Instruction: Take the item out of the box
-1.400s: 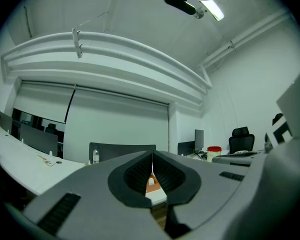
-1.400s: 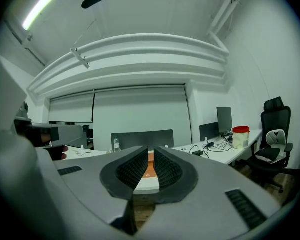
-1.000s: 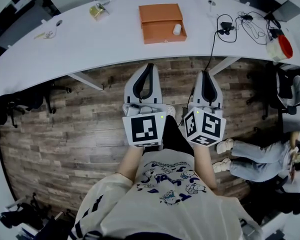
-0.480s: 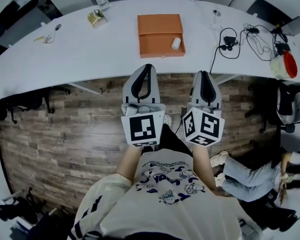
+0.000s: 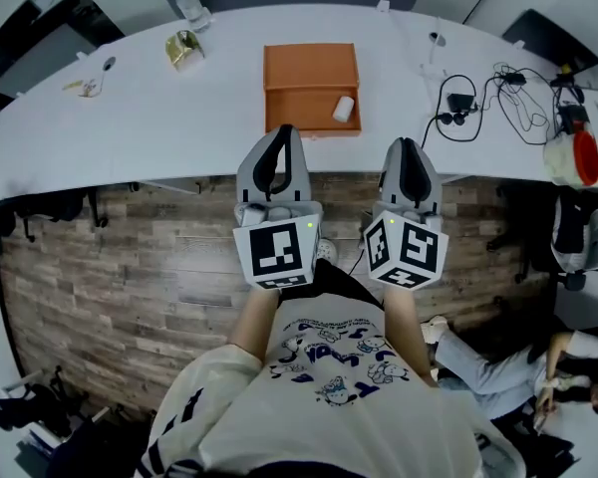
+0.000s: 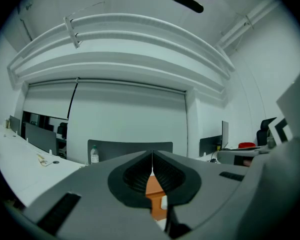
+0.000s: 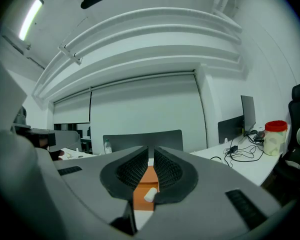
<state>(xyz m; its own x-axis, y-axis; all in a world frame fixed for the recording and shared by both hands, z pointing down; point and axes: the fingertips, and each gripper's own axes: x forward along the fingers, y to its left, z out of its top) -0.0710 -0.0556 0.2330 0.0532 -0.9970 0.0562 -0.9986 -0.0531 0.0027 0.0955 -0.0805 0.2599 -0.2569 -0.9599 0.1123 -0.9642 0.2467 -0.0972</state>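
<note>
An open orange box (image 5: 299, 83) lies on the white table (image 5: 130, 127) with its lid folded back. A small white cylinder (image 5: 343, 109) lies in its near right corner. My left gripper (image 5: 282, 129) is level at the table's near edge, just in front of the box, shut and empty. My right gripper (image 5: 407, 143) hangs to the right of the box, its tips almost touching with nothing between them. The left gripper view shows the box (image 6: 155, 194) beyond the shut jaws (image 6: 152, 158). In the right gripper view the box (image 7: 145, 181) and the cylinder (image 7: 150, 195) show past the jaws (image 7: 151, 160).
A water bottle (image 5: 188, 6) and a yellowish object (image 5: 182, 46) stand at the table's back left. Black cables (image 5: 468, 93) and a red-lidded jar (image 5: 575, 157) lie to the right. A seated person's legs (image 5: 498, 366) are at the lower right, and office chairs (image 5: 578, 237) stand nearby.
Both grippers have moved forward from over the wooden floor to the table's near edge. The orange box now sits much closer to their tips. Neither gripper has opened.
</note>
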